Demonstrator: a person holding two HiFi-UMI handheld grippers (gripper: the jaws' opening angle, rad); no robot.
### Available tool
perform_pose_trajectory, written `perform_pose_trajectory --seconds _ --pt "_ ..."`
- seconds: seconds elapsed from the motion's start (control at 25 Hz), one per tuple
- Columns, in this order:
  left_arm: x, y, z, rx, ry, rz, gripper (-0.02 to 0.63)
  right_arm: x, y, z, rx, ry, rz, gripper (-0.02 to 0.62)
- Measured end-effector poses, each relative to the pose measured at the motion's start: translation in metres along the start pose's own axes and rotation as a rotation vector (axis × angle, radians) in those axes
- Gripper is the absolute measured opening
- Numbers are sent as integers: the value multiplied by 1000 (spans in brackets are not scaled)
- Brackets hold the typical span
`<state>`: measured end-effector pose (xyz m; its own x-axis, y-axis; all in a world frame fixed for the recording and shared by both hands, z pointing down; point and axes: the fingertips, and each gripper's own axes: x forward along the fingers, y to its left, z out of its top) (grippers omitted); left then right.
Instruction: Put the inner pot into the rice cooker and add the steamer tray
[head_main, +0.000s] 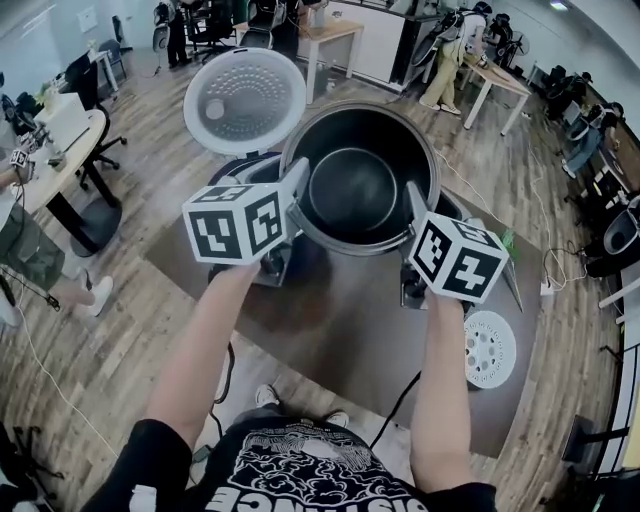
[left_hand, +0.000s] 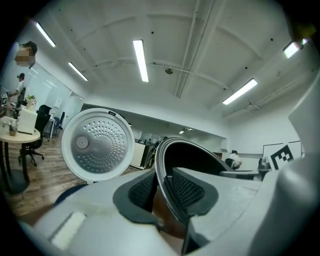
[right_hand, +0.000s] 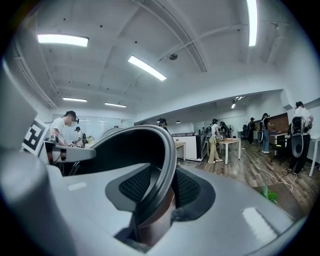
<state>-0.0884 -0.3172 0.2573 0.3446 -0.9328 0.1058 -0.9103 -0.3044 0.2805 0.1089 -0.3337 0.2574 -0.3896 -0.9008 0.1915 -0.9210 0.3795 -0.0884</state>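
Observation:
The dark inner pot (head_main: 360, 190) hangs in the air above the table (head_main: 340, 330), held level by its rim from both sides. My left gripper (head_main: 295, 195) is shut on the pot's left rim (left_hand: 167, 150), which runs between its pads (left_hand: 145, 190). On the opposite side, my right gripper (head_main: 413, 215) is shut on the right rim (right_hand: 160, 150). Behind the pot stands the rice cooker (head_main: 245, 170), mostly hidden, with its round lid (head_main: 245, 100) raised open; this lid (left_hand: 97, 145) also shows in the left gripper view. The white steamer tray (head_main: 490, 350) lies on the table at the right.
A small green object (head_main: 510, 240) lies at the table's right edge. A round desk (head_main: 60, 150) with a chair stands to the left. Cables run over the wooden floor. Several people work at desks (head_main: 490, 75) farther back.

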Motion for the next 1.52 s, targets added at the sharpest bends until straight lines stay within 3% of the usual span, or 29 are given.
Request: perform_pose_trajectory --seconds 0.52,0.88,1.16,1.52 --pt "-50 92 27 -19 -55 144 106 55 97 10 -47 12 148 132" --pt "-73 152 14 -56 -26 221 106 90 151 -15 -41 65 219 133" --pt "-66 185 -10 -94 37 229 105 115 166 -42 -27 132 209 135" --pt "-41 199 -42 -108 106 212 104 134 150 -81 3 214 160 133"
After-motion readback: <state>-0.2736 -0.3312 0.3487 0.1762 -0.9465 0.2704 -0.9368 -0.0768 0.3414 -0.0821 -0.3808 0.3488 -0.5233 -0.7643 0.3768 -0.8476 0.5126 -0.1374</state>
